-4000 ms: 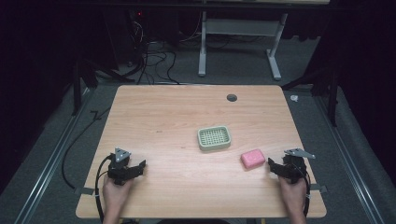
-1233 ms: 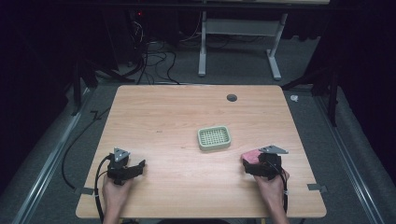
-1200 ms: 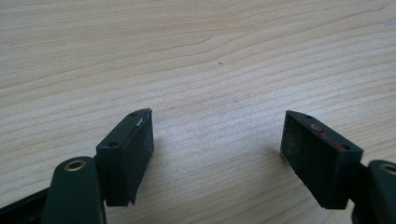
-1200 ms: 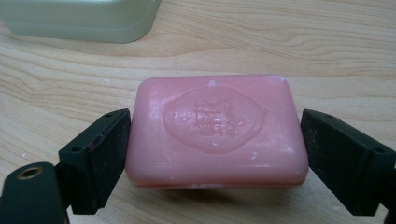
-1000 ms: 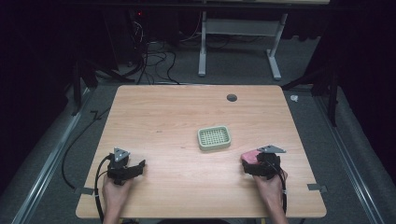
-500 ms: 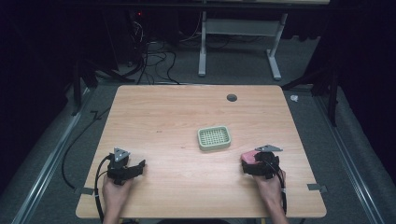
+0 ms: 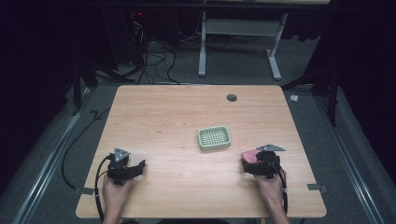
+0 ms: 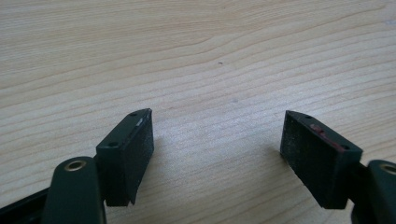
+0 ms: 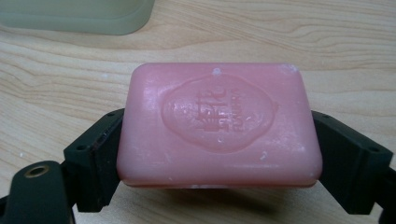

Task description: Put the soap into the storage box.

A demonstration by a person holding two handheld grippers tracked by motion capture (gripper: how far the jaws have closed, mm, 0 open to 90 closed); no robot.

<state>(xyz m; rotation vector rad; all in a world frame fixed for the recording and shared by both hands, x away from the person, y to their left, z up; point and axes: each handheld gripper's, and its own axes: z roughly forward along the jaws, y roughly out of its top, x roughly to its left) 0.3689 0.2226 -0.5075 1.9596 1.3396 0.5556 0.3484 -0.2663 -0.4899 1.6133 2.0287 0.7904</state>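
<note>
Near the wooden table's (image 7: 159,116) front-right corner, the right gripper (image 7: 256,161) clamped a pink soap bar (image 9: 218,123); the left gripper (image 7: 135,167) gaped wide above grey carpet (image 7: 56,140).

We see a light wooden desk (image 7: 168,116) with a round cable hole (image 7: 231,97) near its far edge, standing on grey carpet (image 7: 56,154). Beyond it the room is dark; tangled black cables (image 7: 149,56) and a white desk frame (image 7: 238,32) sit on the floor.
</note>
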